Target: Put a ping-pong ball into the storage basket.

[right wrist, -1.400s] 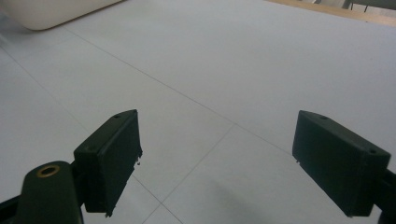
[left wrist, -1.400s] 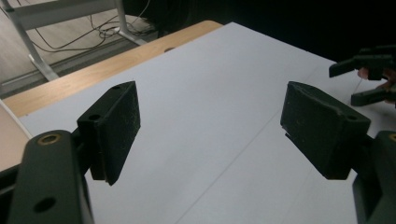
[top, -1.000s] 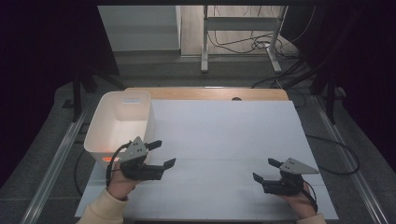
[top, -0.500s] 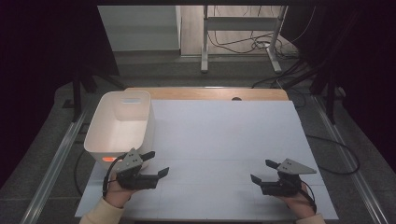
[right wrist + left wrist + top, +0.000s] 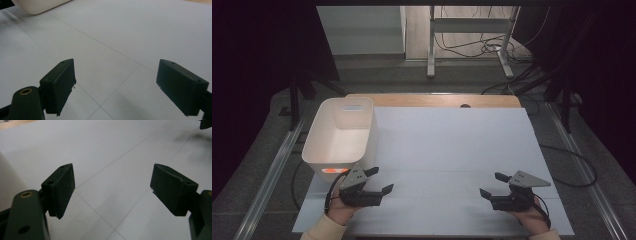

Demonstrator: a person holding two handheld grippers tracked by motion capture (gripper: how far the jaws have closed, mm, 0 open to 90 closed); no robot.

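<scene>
A white bin (image 5: 343, 135) holds something orange; black tools, white sheet (image 5: 452, 145).

Orange thing (image 5: 333, 170) in the white bin (image 5: 323, 141) mostly hidden behind its near wall, too small to identify, bin cut off by the right tool view's top edge, other tool clipped at the left tool view's corner

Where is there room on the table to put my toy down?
The white sheet is bare from the white bin across to its right edge, and between the left gripper and right gripper. It's tight only beside the bin.
</scene>
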